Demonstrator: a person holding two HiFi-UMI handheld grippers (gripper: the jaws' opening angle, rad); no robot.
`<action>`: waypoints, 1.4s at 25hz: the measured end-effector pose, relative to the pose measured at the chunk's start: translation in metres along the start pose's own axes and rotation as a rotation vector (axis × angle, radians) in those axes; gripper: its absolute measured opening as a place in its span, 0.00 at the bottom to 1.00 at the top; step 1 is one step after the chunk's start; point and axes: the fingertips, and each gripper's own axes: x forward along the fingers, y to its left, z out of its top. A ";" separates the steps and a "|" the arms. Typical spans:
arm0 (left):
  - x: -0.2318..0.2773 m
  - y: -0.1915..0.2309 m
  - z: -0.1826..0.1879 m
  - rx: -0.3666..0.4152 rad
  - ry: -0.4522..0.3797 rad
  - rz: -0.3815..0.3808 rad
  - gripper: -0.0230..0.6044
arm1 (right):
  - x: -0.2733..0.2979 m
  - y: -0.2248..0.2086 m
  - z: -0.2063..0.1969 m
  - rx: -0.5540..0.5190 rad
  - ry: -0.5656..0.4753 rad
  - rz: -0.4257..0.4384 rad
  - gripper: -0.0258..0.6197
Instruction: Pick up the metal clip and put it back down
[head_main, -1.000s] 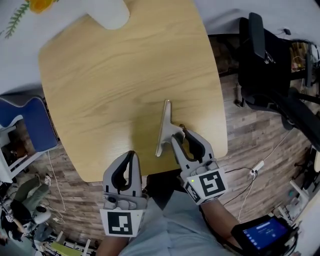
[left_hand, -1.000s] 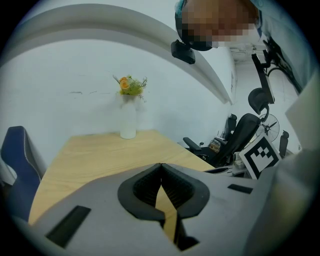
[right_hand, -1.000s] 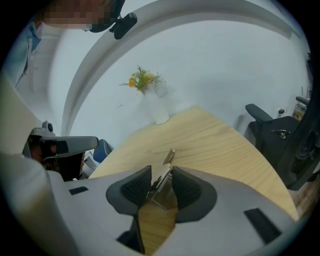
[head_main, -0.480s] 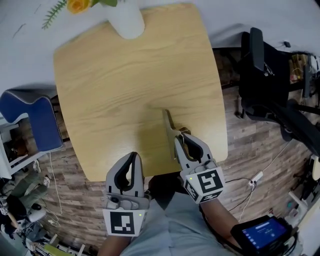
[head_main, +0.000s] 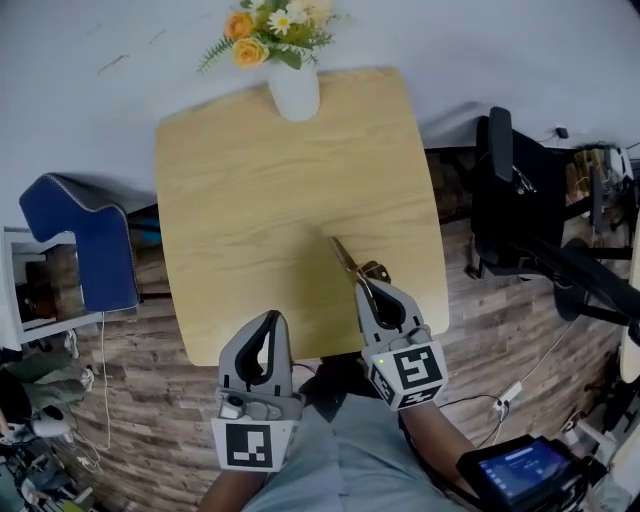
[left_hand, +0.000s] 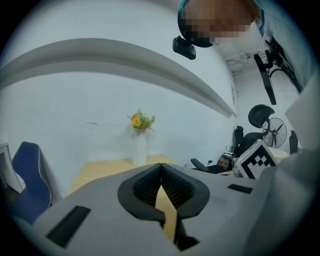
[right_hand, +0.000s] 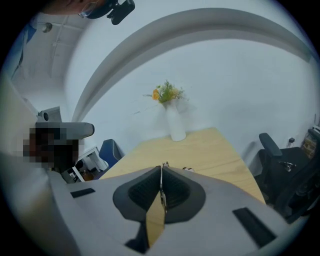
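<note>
The metal clip (head_main: 349, 260) is a long, thin silver piece. My right gripper (head_main: 371, 289) is shut on its near end and holds it above the wooden table (head_main: 250, 190), near the front right corner. In the right gripper view the clip (right_hand: 161, 186) shows edge-on, pinched between the dark pads (right_hand: 145, 187), with the tabletop well below. My left gripper (head_main: 267, 322) hovers just off the table's front edge. Its jaws are shut with nothing between them, as the left gripper (left_hand: 161, 172) also shows in its own view.
A white vase of flowers (head_main: 293, 88) stands at the table's far edge. A blue chair (head_main: 95, 250) is on the left and a black office chair (head_main: 520, 190) on the right. A tablet (head_main: 520, 467) lies low at the right, over the wood-plank floor.
The right gripper has raised the clip off the table, and its far end has swung to the left. The head view has pulled back, so the vase now shows. The left gripper stays put.
</note>
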 end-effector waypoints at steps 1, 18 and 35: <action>-0.007 0.002 0.007 0.001 -0.016 0.006 0.07 | -0.004 0.007 0.010 -0.012 -0.020 0.003 0.11; -0.165 0.072 0.116 0.044 -0.297 0.226 0.07 | -0.067 0.166 0.151 -0.271 -0.291 0.137 0.11; -0.287 0.156 0.088 -0.058 -0.336 0.591 0.07 | -0.027 0.321 0.126 -0.432 -0.209 0.474 0.11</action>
